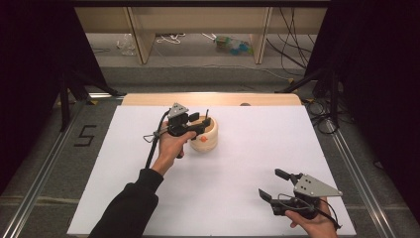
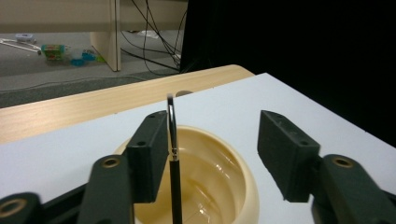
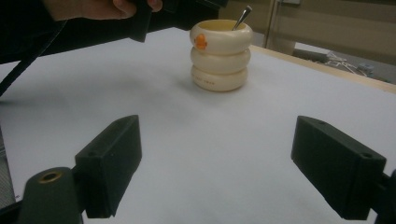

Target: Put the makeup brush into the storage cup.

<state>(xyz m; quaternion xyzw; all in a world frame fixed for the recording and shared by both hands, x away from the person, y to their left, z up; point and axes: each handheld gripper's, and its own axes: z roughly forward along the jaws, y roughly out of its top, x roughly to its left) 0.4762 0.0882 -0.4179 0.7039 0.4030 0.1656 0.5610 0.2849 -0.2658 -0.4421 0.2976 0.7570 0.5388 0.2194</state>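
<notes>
A cream ribbed cup stands on the white table sheet, left of centre and toward the back. A thin utensil with a metal top and dark shaft leans inside it. My left gripper hovers over the cup's rim, open. In the left gripper view, the utensil stands right beside the inner face of the left jaw, above the cup, with a wide gap to the other jaw. My right gripper is open near the front right, holding nothing, and faces the cup and utensil from afar.
The sheet lies on a wooden tabletop whose edge shows at the back. Beyond it are wooden shelf legs, cables and small litter on the floor. Dark curtains flank both sides. A "5" is marked on the floor at left.
</notes>
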